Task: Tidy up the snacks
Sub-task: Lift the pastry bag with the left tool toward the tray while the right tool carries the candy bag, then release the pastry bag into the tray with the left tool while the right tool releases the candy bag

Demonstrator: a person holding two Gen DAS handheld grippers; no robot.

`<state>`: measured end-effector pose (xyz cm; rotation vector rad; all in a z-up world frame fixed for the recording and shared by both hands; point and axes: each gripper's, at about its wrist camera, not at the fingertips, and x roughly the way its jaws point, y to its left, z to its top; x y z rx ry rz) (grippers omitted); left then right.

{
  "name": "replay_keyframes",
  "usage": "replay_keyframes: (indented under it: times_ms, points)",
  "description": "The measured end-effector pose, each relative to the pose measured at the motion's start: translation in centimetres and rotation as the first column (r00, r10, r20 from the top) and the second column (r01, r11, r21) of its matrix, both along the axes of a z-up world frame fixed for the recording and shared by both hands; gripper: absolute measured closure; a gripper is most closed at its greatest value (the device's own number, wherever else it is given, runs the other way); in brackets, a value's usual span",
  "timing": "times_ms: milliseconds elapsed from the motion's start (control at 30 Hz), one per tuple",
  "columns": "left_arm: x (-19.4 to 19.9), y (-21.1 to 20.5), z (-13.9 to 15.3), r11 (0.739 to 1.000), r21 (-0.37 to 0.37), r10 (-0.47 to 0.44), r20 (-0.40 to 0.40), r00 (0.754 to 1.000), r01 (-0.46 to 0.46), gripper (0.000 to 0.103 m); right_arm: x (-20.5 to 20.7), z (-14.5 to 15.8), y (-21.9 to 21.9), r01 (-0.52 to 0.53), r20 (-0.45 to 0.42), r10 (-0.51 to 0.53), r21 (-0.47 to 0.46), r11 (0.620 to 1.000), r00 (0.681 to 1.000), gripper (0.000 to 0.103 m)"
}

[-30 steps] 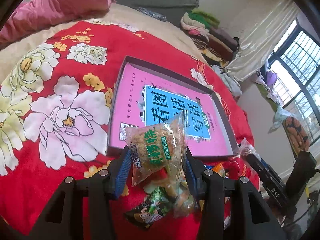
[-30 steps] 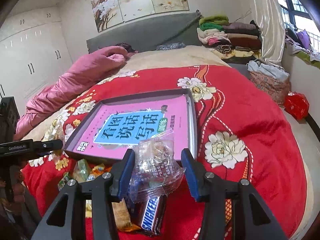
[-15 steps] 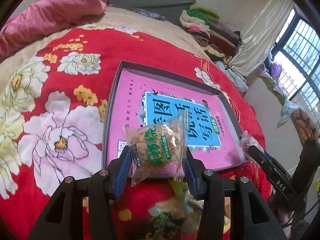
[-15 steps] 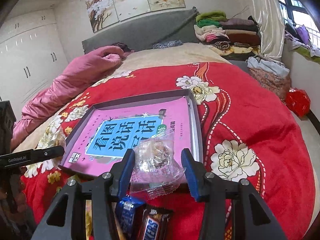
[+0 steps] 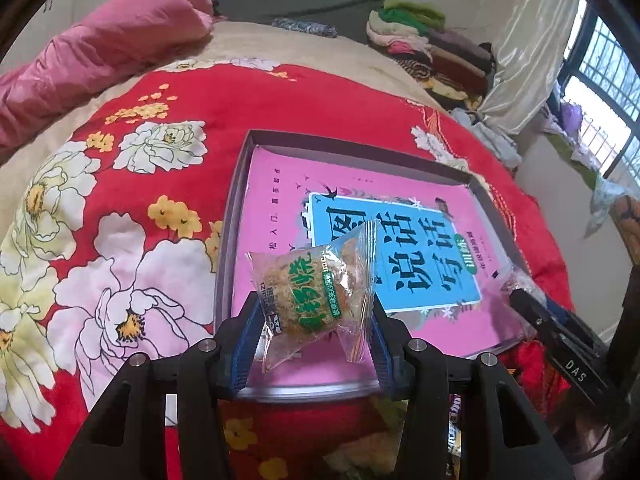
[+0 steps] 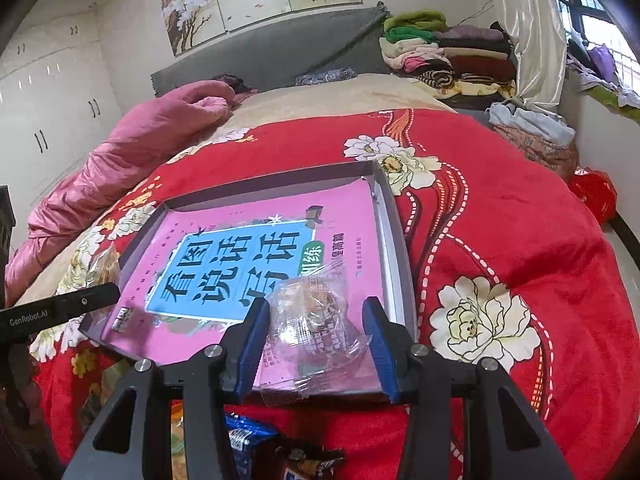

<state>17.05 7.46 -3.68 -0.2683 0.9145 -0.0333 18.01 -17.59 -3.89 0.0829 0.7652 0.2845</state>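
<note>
- Snack packet with green lettering, clear wrap with a brownish, flaky filling, sits pinched between the blue pads of the left tongs, held above the near left part of the shallow grey box.
- Clear snack bag with brown pieces inside is clamped in the right tongs, which are closed on its crinkled sides; it hangs over the near right corner of the same box.
- The box lies on the red flowered bedspread and holds a pink book with a blue title panel, which fills nearly all of its floor.
- Loose wrapped snacks lie on the bedspread below the box's near edge: a blue wrapper and a dark brown one under the right tongs; others in the left wrist view are too blurred to name.
- In the right wrist view the left tongs' black body shows at the left edge, its packet just beside the box's left wall.
- A pink quilt is bunched at the far side of the bed, and folded clothes are stacked by the grey headboard.
</note>
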Motion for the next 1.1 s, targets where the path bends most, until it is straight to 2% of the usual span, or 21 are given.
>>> replay_keyframes:
  times_ms: [333,633,900,1100]
  points:
    - [0.6,-0.7,-1.2,1.0,0.022,-0.018,-0.049,0.999,0.019,0.052,0.3,-0.7,0.1,0.008,-0.007,-0.008,-0.011,1.0,1.0,0.054]
    - [0.6,-1.0,-1.4,0.998,0.051,-0.018,-0.062,0.998,0.022,0.051,0.6,-0.8,0.3,0.016,0.002,-0.016,-0.043,0.999,1.0,0.053]
    - [0.6,-1.2,-1.4,0.997,0.076,-0.014,-0.075,0.997,0.019,0.049,0.4,-0.6,-0.3,0.008,-0.019,-0.008,0.001,1.0,1.0,0.052]
    - [0.4,-1.4,-1.5,0.994,0.106,-0.01,-0.088,0.996,0.02,0.047,0.1,-0.6,-0.2,-0.001,-0.024,0.001,-0.001,1.0,1.0,0.05]
